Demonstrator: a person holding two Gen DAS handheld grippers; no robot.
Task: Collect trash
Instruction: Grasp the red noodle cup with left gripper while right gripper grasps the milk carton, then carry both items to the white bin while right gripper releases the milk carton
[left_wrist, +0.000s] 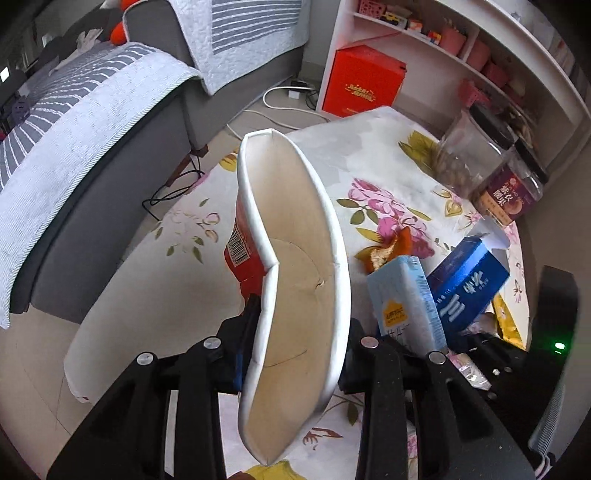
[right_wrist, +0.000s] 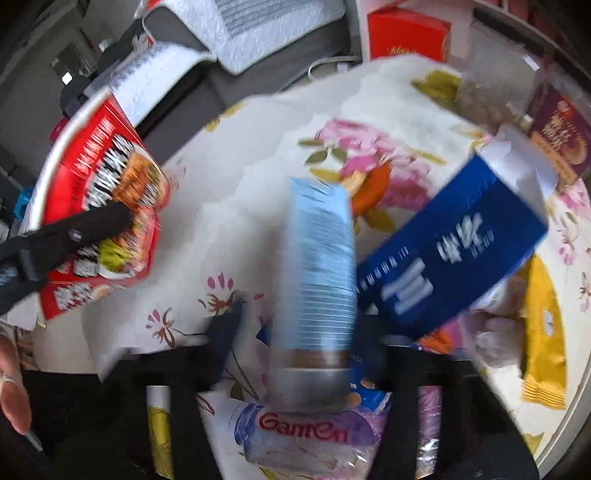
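I see a round table covered by a floral tablecloth (left_wrist: 369, 155). At its far edge stand two clear jars with black lids (left_wrist: 476, 147), one bearing a purple label. Behind them, white shelves (left_wrist: 480, 48) hold small pink and red boxes. A large red box (left_wrist: 364, 83) stands on the floor beside white cables. A grey sofa (left_wrist: 110, 177) carries striped quilted covers.
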